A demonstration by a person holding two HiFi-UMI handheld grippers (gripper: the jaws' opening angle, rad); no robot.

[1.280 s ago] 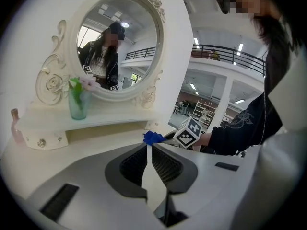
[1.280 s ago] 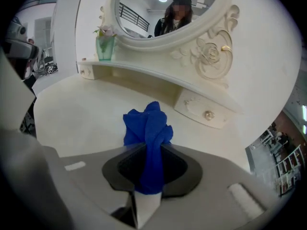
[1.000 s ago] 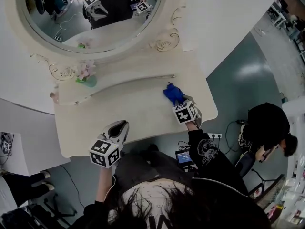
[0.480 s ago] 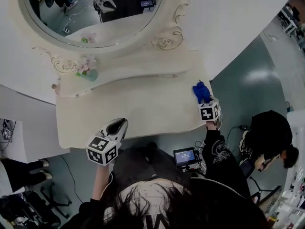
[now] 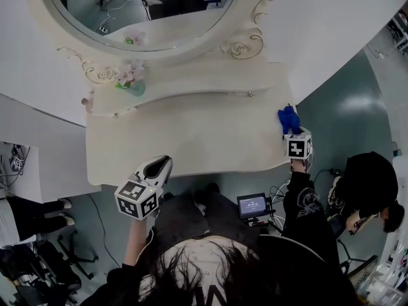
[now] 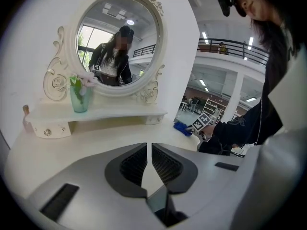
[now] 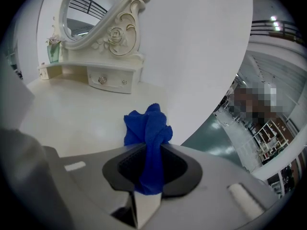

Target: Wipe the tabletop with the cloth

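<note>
The blue cloth (image 5: 288,120) is at the right end of the tabletop (image 5: 191,139), close to its right edge and just in front of the right end of the low shelf (image 5: 191,81). The right gripper (image 5: 290,131) has it clenched. In the right gripper view a strip of cloth (image 7: 148,128) runs down between the two jaws, and the bunched end sticks out in front of them, low over the pale tabletop (image 7: 72,114). Whether it touches the surface cannot be told.

The left gripper (image 5: 159,167) is well apart from the cloth, at the front edge of the table toward its left side. In its own view the left gripper (image 6: 149,152) has its jaws drawn together to a thin slit with nothing between them.

On the left part of the shelf stands a green vase (image 5: 134,87) with pale flowers, under a round mirror (image 5: 146,11) in a carved frame. Another person in dark clothes (image 5: 370,183) sits on the floor to the right of the table.
</note>
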